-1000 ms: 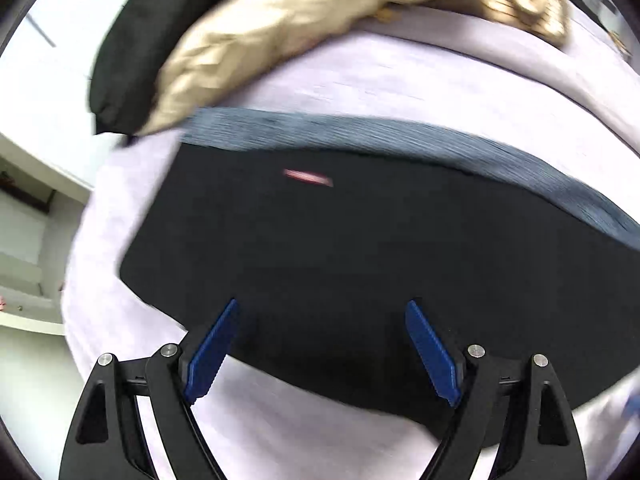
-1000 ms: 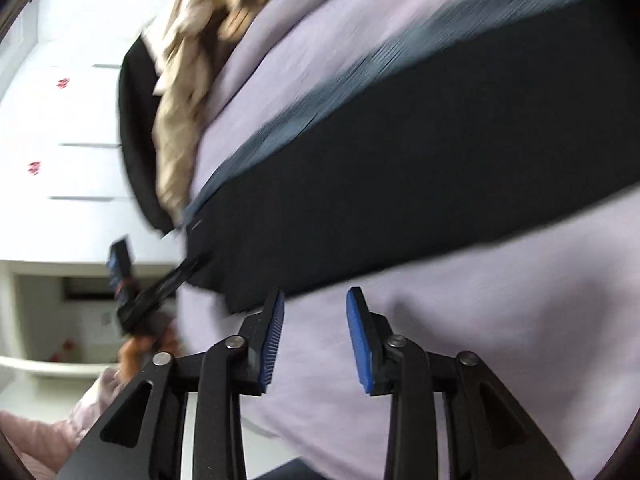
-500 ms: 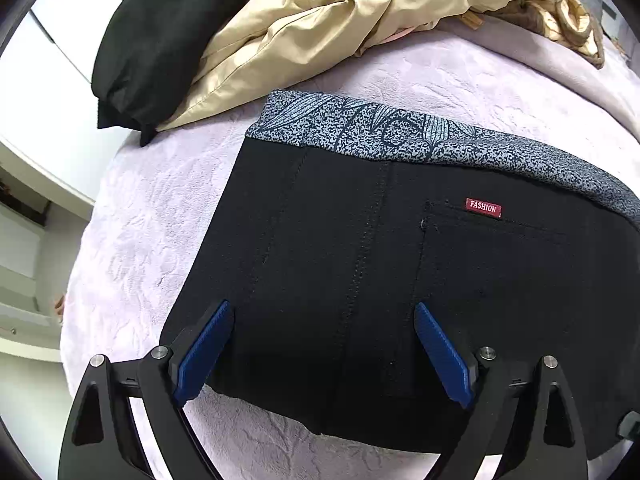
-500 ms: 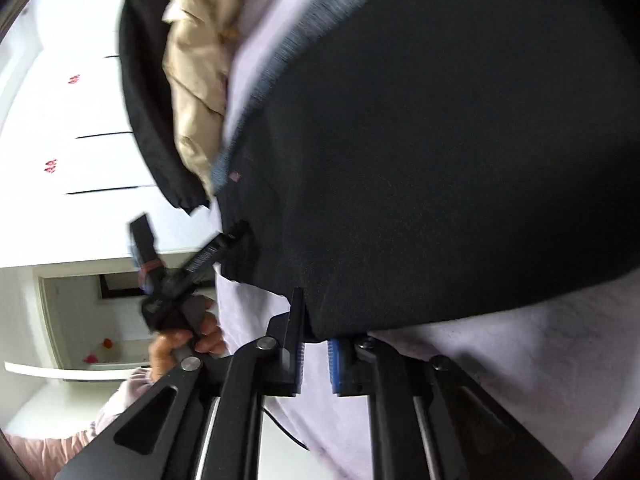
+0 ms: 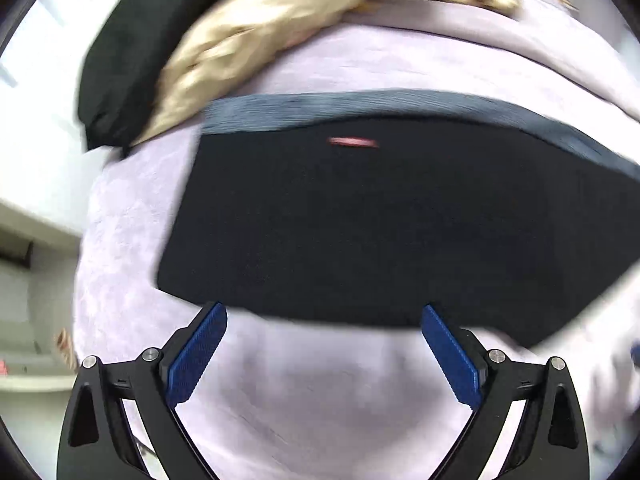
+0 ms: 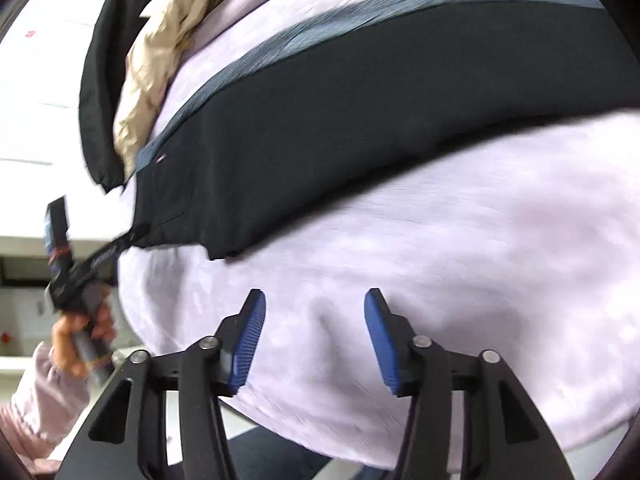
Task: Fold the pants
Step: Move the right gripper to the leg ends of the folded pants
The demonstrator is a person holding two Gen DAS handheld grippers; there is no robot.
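The black pants point(image 5: 380, 224) lie folded flat on the pale lilac bedspread point(image 5: 320, 392), with a grey patterned waistband point(image 5: 360, 106) along the far edge and a small red label point(image 5: 352, 142). My left gripper point(image 5: 324, 314) hovers at the pants' near edge, its jaws wide and still opening, nothing between the blue pads point(image 5: 196, 356). In the right wrist view the pants point(image 6: 360, 120) lie further off. My right gripper point(image 6: 314, 300) hangs over bare bedspread point(image 6: 480, 260), its jaws opening and empty. The left gripper point(image 6: 132, 236), in a hand point(image 6: 84, 328), shows beside the pants' left corner.
A beige jacket point(image 5: 256, 36) and a black garment point(image 5: 120, 60) are piled at the bed's far left point(image 6: 148, 80). White cabinets point(image 6: 40, 80) stand beyond the bed's left edge. A pink sleeve point(image 6: 36, 412) is at the lower left.
My right gripper was shut on the pants' near edge half a second ago; it has let go, opened and drawn back over bare bedspread. My left gripper opened wider and pulled back to the pants' edge.
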